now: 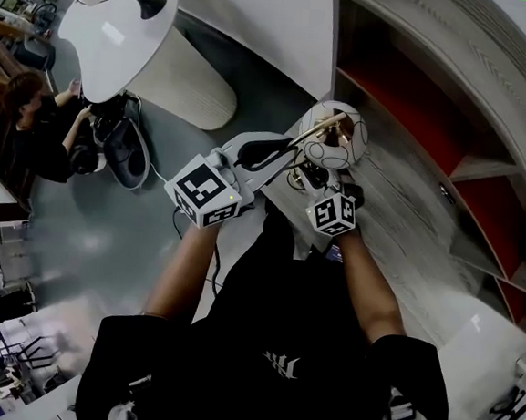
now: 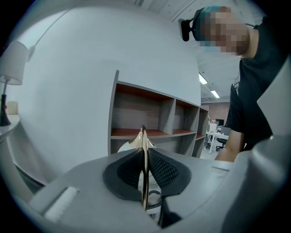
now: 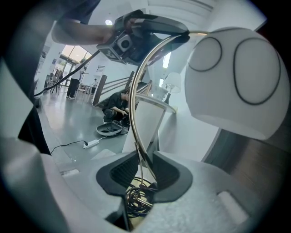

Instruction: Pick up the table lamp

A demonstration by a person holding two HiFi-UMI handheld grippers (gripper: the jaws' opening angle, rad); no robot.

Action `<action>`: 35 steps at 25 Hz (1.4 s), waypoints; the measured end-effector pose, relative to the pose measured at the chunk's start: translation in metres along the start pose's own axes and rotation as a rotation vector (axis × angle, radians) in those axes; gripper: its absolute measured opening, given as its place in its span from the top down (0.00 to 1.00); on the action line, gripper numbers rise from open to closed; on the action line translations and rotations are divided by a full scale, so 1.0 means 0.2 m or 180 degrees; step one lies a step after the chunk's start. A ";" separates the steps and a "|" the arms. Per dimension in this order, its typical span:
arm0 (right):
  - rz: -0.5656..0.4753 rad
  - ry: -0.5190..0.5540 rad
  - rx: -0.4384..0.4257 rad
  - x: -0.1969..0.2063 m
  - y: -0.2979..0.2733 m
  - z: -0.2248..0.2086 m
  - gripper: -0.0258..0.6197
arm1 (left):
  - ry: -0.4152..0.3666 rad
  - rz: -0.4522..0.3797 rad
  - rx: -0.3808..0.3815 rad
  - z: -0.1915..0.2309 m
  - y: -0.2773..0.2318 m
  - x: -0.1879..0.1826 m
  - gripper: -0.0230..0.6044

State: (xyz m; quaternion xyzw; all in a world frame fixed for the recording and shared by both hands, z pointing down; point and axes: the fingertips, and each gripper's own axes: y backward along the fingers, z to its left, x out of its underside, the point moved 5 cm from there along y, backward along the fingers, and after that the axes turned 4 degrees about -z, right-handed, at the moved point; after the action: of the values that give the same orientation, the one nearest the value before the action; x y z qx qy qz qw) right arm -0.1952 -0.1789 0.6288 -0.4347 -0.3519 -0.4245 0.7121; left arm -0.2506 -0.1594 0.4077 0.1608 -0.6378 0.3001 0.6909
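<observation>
Below, a pale wood-grain table [image 1: 409,217], with open shelves [image 1: 453,130] on red boards close along the right and grey floor [image 1: 88,226] dropping away to the left. Near the table's left edge, between both tongs: table lamp [image 1: 333,136], white ball shade ringed with circles, carried on a thin arched gold stem. Left gripper [image 2: 144,159] almost closed, dark pads pinched flat on the gold stem near the top of its arch, just left of the shade. Right gripper [image 3: 144,170] wider, pads set against the lower stem and a thin wire beside it, with a dark coiled cord [image 3: 138,200] just under the jaws; shade up and to the right of that grip, clear of it. Tight on the right, hard by the shelf front; open room to the left and overhead. Far left on the floor, well apart: a person [image 1: 32,129] crouched by some equipment.
</observation>
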 end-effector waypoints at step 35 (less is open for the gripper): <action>-0.0142 0.0431 0.0047 -0.28 0.22 -0.12 0.82 | -0.0099 -0.0503 -0.0074 -0.11 0.10 -0.33 0.90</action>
State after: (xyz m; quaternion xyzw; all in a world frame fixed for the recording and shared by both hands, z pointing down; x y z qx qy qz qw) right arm -0.1728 -0.1727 0.5575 -0.3918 -0.3156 -0.4660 0.7278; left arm -0.2466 -0.1450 0.3379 0.2074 -0.6371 0.2347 0.7043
